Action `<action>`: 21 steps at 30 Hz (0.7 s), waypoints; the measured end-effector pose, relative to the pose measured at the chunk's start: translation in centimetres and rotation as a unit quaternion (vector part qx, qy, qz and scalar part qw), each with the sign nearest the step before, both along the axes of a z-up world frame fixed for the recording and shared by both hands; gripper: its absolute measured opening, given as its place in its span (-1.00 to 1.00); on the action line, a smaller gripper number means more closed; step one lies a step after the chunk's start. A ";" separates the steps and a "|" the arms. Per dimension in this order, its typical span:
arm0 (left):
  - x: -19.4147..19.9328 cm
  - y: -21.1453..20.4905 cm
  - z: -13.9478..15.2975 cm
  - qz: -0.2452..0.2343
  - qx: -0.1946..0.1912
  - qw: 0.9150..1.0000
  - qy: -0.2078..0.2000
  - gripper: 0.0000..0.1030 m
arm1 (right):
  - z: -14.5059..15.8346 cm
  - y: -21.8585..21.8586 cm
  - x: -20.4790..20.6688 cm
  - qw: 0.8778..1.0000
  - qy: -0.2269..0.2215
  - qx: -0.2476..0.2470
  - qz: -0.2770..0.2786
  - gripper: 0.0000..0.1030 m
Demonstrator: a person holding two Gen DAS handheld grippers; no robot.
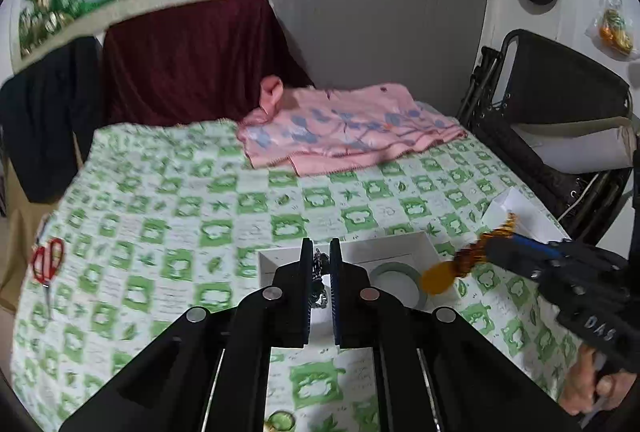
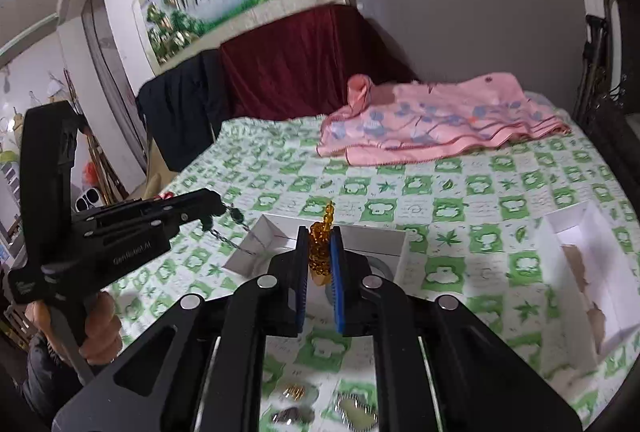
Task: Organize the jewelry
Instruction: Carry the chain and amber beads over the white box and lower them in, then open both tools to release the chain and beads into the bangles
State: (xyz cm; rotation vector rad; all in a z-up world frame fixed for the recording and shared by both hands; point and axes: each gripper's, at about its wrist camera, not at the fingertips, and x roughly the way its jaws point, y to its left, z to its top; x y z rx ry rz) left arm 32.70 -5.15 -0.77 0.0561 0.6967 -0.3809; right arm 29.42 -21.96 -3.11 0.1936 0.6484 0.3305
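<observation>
Amber beads fill the gap between your right gripper's [image 2: 320, 256] 2 fingers: the amber bead strand with a flat amber disc pendant [image 2: 320, 252] is pinched there, a short beaded end poking up above the fingertips and the disc hanging just below them. In the left wrist view the same strand [image 1: 472, 252] dangles from those fingertips, with the disc at its lowest point, over the bed.

Your left gripper [image 1: 321, 264] has its 2 fingers pressed in on a dark beaded necklace with a thin metal chain [image 1: 319, 272], which shows as a bunch between the pads. From the right wrist view that chain [image 2: 230, 232] trails down from the fingertips toward the near left corner of the open white cardboard box [image 2: 256, 240].

That white box sits on the green-and-white checked bedsheet [image 1: 180, 216] just beyond both pairs of fingertips, and a pale green ring-shaped bangle [image 1: 394, 272] lies inside it, right of your left fingers. A second open white box [image 2: 592, 264] sits well to the right of your right fingers. Several small jewelry pieces [image 2: 352, 412] lie on the sheet below your right fingers, too blurred to identify. Red-handled scissors [image 1: 49, 262] lie far to the left of your left fingers.
</observation>
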 end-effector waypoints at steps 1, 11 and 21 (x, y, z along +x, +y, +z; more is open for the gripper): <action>0.5 -0.2 -0.7 0.000 0.001 1.000 0.007 -0.84 | -0.6 0.1 0.5 1.000 0.007 0.000 0.000 -0.81; 3.3 0.6 -6.2 0.013 0.004 0.998 0.062 -0.07 | -6.1 -0.6 3.8 0.999 0.050 0.010 -0.017 -0.37; 2.7 2.0 -5.3 0.040 -0.002 0.999 0.037 0.34 | -4.5 -1.6 2.0 0.999 0.004 0.018 -0.038 0.10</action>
